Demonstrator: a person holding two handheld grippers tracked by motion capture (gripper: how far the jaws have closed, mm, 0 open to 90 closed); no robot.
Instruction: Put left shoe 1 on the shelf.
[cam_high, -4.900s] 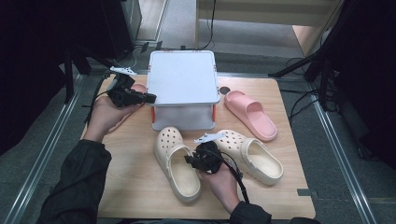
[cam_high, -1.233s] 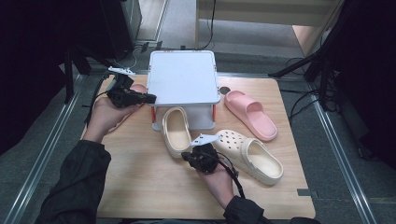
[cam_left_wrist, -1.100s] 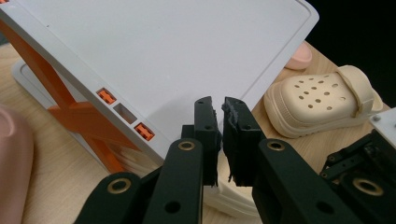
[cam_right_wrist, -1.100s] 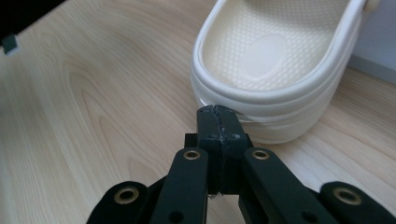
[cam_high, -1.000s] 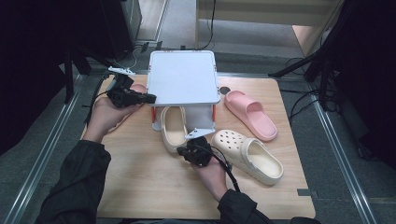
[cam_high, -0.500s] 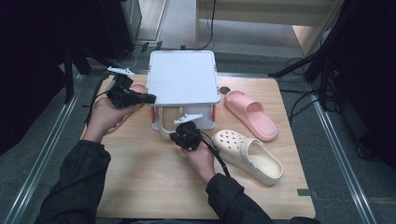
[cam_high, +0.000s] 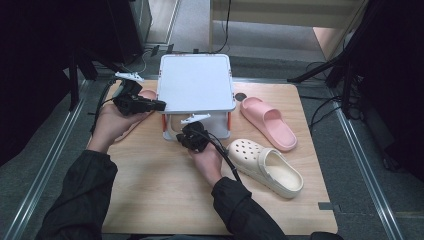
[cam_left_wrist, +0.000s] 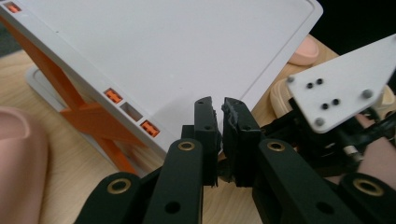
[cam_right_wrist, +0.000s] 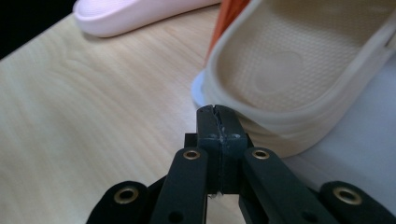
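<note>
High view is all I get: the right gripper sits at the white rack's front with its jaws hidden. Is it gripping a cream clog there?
Observer: No. The right gripper view shows the right gripper with its jaws shut on nothing, tips against the heel end of the cream clog.
Operator: What is that clog lying on?
Observer: A white lower shelf, with its heel end overhanging the shelf's edge beside an orange leg.

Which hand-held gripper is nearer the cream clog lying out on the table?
Right. The right hand-held gripper is just left of the cream clog; the left hand-held gripper sits farther away, at the white rack's left edge.
</note>
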